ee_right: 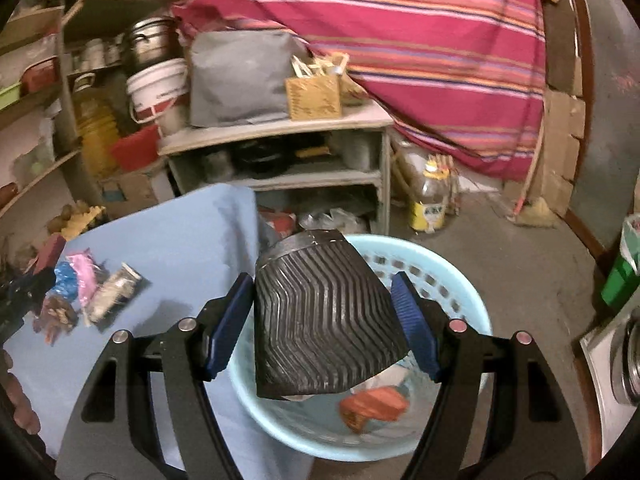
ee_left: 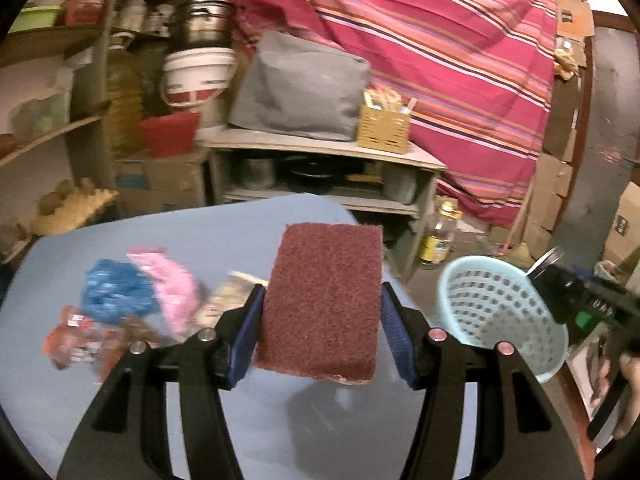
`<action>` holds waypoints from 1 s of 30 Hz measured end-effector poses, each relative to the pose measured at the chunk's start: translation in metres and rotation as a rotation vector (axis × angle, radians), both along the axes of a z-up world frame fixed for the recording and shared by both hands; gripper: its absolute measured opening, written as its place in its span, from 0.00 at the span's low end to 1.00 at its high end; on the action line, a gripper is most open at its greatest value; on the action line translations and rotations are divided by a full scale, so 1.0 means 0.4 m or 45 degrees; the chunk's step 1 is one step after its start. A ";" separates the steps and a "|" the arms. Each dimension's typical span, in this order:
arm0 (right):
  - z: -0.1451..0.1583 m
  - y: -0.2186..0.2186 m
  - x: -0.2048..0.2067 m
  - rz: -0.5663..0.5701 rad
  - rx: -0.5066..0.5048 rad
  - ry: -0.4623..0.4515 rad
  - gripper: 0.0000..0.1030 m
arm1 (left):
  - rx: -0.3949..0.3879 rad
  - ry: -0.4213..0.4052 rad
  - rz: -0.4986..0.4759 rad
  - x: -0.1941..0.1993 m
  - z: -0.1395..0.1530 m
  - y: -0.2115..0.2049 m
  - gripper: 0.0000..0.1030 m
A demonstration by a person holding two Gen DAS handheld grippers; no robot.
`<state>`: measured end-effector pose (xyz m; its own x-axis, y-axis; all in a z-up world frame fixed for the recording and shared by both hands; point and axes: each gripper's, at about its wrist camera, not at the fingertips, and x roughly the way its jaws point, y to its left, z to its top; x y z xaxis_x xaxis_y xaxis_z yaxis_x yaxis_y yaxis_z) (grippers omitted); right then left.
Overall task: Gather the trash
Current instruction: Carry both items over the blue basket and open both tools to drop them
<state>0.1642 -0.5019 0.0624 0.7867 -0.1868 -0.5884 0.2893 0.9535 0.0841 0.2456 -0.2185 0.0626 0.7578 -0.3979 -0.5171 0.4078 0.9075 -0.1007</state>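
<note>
The table, under its blue cloth, is only partly cleared. Off its right edge the basket is seen low beside the table, and something orange with pale scraps is already lying in its bottom, so a start has been made.

A ribbed black slab is clamped between the jaws of the right gripper and is carried directly over the basket's mouth; release looks to be the next thing needed. A maroon scouring pad is pinched on both sides by the left gripper, above the table and left of the basket, not yet over it.

Left on the cloth, at the far left, a small heap is seen: a blue wrapper, a pink one, a pale packet and red-brown scraps. By this reckoning, less than half is done.
</note>
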 end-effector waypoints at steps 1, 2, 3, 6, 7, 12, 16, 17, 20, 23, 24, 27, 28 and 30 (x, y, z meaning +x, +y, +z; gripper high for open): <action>-0.008 -0.014 -0.003 -0.013 0.009 0.006 0.69 | -0.004 0.007 -0.019 0.001 -0.005 -0.028 0.55; -0.018 -0.027 -0.001 -0.023 0.015 0.016 0.69 | -0.005 0.009 -0.031 0.002 -0.007 -0.046 0.55; -0.024 -0.032 0.001 -0.023 0.015 0.025 0.69 | -0.003 0.012 -0.045 0.003 -0.013 -0.075 0.55; -0.038 -0.044 0.015 -0.014 0.024 0.047 0.69 | 0.009 0.011 -0.080 0.000 -0.020 -0.137 0.55; -0.044 -0.054 0.019 -0.014 0.044 0.049 0.71 | 0.016 0.007 -0.087 -0.001 -0.021 -0.151 0.55; -0.049 -0.101 0.011 -0.053 0.079 0.045 0.78 | 0.032 -0.003 -0.115 -0.004 -0.021 -0.208 0.55; -0.028 -0.120 -0.038 -0.117 0.024 0.016 0.90 | 0.032 0.006 -0.146 -0.012 -0.022 -0.255 0.55; -0.022 -0.124 -0.057 -0.149 -0.015 0.013 0.91 | 0.030 0.010 -0.160 -0.014 -0.022 -0.267 0.55; -0.012 -0.145 -0.105 -0.210 -0.012 -0.018 0.95 | 0.027 0.018 -0.197 -0.027 -0.029 -0.310 0.55; -0.003 -0.172 -0.150 -0.254 0.026 -0.062 0.96 | 0.041 0.035 -0.248 -0.041 -0.056 -0.370 0.55; -0.002 -0.177 -0.158 -0.265 0.019 -0.062 0.96 | 0.046 0.039 -0.259 -0.043 -0.063 -0.386 0.55; -0.005 -0.188 -0.172 -0.310 -0.032 -0.041 0.96 | 0.048 0.063 -0.302 -0.043 -0.091 -0.437 0.55; -0.005 -0.191 -0.176 -0.319 -0.035 -0.039 0.96 | 0.049 0.073 -0.312 -0.038 -0.100 -0.453 0.55; -0.005 -0.201 -0.177 -0.326 -0.013 -0.042 0.96 | 0.053 0.090 -0.326 -0.027 -0.116 -0.484 0.55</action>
